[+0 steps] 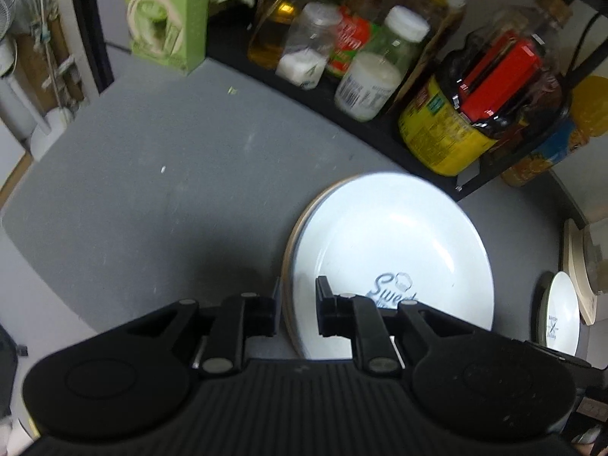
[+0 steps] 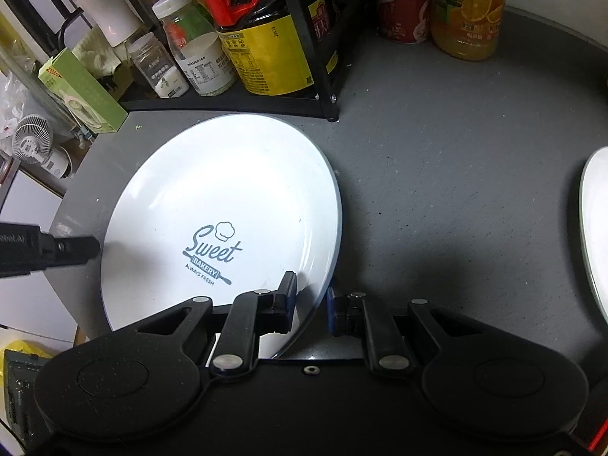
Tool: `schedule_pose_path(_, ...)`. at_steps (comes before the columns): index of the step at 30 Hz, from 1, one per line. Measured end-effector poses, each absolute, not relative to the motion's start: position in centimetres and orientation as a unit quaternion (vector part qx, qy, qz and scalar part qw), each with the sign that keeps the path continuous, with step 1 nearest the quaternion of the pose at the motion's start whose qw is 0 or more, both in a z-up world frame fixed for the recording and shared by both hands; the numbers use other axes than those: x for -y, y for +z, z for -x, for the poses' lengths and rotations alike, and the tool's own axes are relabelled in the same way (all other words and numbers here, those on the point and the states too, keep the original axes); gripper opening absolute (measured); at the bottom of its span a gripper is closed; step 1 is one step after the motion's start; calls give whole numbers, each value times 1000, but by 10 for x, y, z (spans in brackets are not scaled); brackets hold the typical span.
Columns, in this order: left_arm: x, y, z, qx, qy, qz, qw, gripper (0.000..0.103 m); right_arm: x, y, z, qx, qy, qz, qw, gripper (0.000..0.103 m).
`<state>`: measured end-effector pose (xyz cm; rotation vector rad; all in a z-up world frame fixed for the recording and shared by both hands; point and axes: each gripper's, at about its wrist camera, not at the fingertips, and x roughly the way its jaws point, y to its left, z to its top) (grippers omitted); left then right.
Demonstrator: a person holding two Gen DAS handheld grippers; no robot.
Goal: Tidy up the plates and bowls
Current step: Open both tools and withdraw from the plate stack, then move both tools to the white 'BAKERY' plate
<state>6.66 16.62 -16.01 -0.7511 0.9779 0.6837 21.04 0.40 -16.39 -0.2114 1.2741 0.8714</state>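
Note:
A white "Sweet Bakery" plate (image 2: 212, 197) lies on the grey counter (image 2: 437, 190); in the left wrist view it (image 1: 391, 250) rests on top of a beige-rimmed plate (image 1: 289, 250). My left gripper (image 1: 296, 309) is open, its fingers straddling the left rim of the stack. My right gripper (image 2: 309, 306) is open, its fingers either side of the plate's near right rim. The left gripper's tip (image 2: 72, 250) shows at the plate's left edge in the right wrist view. Another white plate (image 2: 596, 235) lies at the far right.
A black rack (image 2: 315, 57) with jars, bottles and a yellow-labelled jar (image 1: 456, 129) stands just behind the plates. A green box (image 1: 167, 15), a red can (image 2: 402, 3) and an orange juice bottle (image 2: 467, 7) stand at the back. A small plate (image 1: 562, 311) leans at right.

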Motion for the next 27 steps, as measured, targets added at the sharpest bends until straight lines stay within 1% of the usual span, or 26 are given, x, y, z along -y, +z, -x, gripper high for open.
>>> schedule_pose_path(3,-164,-155,-79,-446,306,343,768,19,-5,-160,-213,-584,394,90,704,24)
schedule_pose_path(5,-161,-154,-90,-447,299,340,772,26,-2,-152,-214,-579,399,83,706,37)
schedule_pose_path(6,-158,-153,-94,-446,295,337,775,28,0,-147,-215,-577,401,75,708,40)
schedule_pose_path(7,-156,-152,-100,-447,292,333,777,33,3,-142,-217,-575,401,67,710,46)
schedule_pose_path(8,-154,-151,-105,-448,290,329,779,39,6,-139,-220,-573,398,60,714,49)
schedule_pose_path(10,-149,-150,-117,-447,281,325,785,48,14,-131,-227,-570,390,48,722,53)
schedule_pose_path(12,-143,-150,-129,-445,271,323,790,53,24,-124,-236,-565,379,36,732,60)
schedule_pose_path(14,-137,-150,-142,-447,260,319,794,59,38,-117,-245,-556,361,26,748,70)
schedule_pose_path(17,-124,-151,-164,-452,236,308,803,65,62,-109,-261,-547,332,6,768,77)
schedule_pose_path(19,-113,-154,-180,-458,218,301,807,66,78,-105,-272,-542,312,-5,780,80)
schedule_pose_path(27,-68,-162,-242,-482,148,272,819,66,150,-96,-314,-538,225,-51,810,81)
